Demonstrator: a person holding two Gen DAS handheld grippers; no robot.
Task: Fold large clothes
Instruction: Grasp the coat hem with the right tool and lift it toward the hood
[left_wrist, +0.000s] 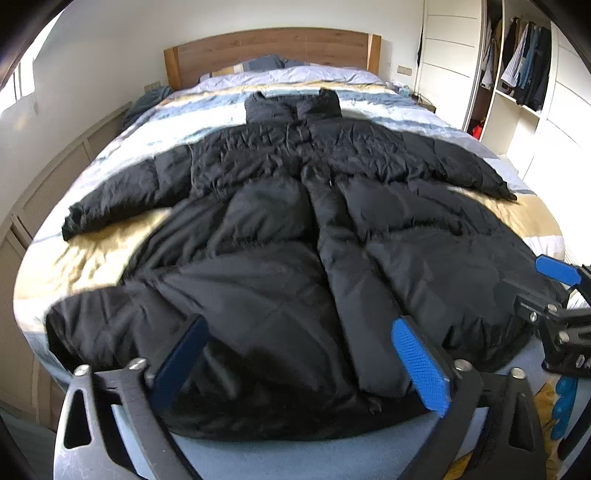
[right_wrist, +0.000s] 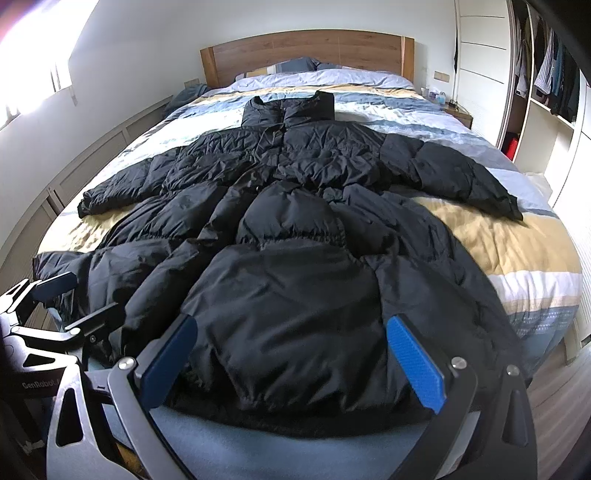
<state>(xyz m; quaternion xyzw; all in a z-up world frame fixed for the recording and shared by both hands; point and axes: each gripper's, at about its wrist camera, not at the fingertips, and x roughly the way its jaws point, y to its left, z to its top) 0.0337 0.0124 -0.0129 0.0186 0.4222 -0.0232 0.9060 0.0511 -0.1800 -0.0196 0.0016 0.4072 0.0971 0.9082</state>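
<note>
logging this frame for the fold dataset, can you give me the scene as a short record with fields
garment: black puffer coat, spread flat, front up
sleeves: both out to the sides
collar: toward the wooden headboard
surface: striped duvet on the bed
left gripper: open, fingers over the hem, holding nothing
right gripper: open, fingers over the hem, holding nothing
background: open wardrobe with hanging clothes, to the right of the bed
</note>
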